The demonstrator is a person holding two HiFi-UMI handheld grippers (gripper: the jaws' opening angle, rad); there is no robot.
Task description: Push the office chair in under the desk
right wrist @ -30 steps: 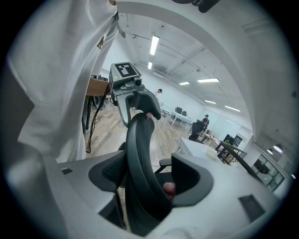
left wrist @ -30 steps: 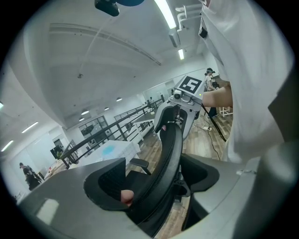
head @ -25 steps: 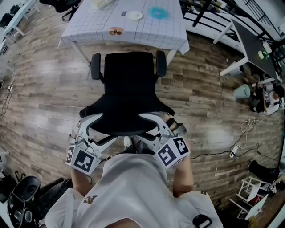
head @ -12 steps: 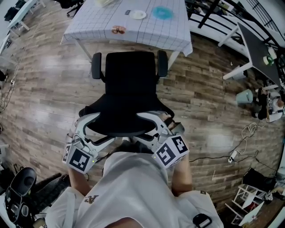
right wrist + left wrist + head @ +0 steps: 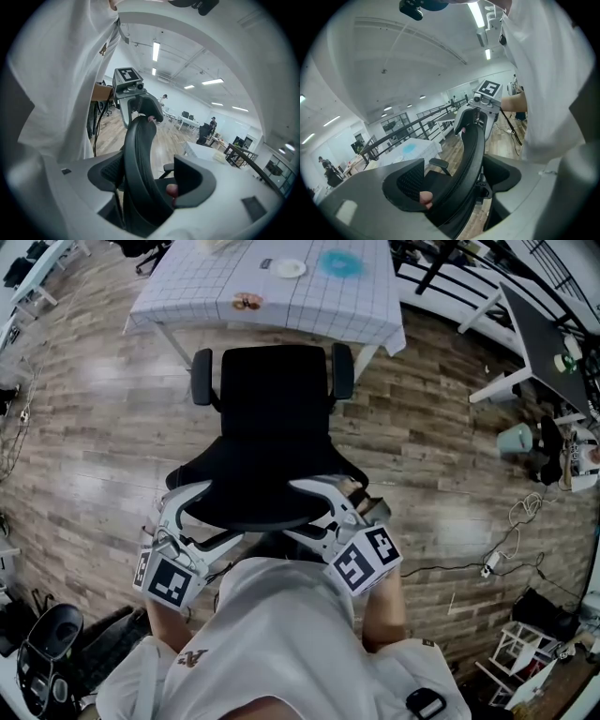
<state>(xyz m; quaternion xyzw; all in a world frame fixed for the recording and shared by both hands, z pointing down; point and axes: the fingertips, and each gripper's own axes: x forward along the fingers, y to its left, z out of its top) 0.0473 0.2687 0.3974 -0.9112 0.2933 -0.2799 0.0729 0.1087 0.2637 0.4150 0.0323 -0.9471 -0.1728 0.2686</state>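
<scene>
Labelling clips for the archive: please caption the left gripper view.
Left gripper straddling the office chair backrest, jaws apart, cloth-covered desk beyond.

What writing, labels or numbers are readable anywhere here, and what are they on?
No words or numbers can be read.
Left marker cube: black-and-white squares, no letters.
Right marker cube: likewise.
Emblem on the white shirt: too blurred to read.
Things on the desk: too small to show print.
</scene>
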